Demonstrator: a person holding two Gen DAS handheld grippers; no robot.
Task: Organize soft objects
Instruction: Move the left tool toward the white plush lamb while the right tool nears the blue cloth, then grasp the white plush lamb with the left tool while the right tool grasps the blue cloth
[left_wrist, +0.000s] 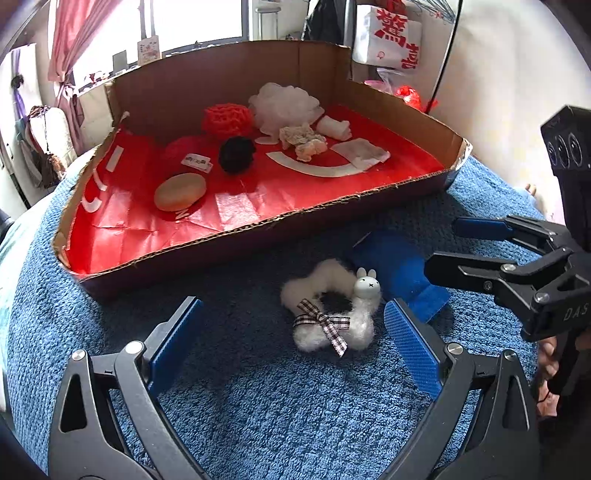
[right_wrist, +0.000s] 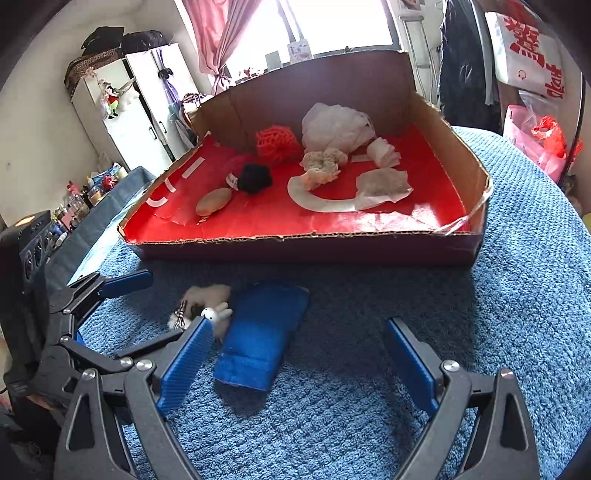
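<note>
Everything's measured off the cardboard box (right_wrist: 306, 243). Its near wall is low, so coming over it from the front is easy; the back and side walls stand tall and block that way. Inside, the front strip of red lining (left_wrist: 236, 210) is bare, clutter sits toward the back. Just in front of the box, the white fluffy scrunchie (left_wrist: 332, 314) and blue pad (right_wrist: 258, 332) take the middle of the blue blanket (right_wrist: 480, 314); right of them it's open.

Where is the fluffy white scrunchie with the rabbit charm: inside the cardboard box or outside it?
Outside. The scrunchie lies on the blue towel before the cardboard box's front wall, beside a blue pad.
</note>
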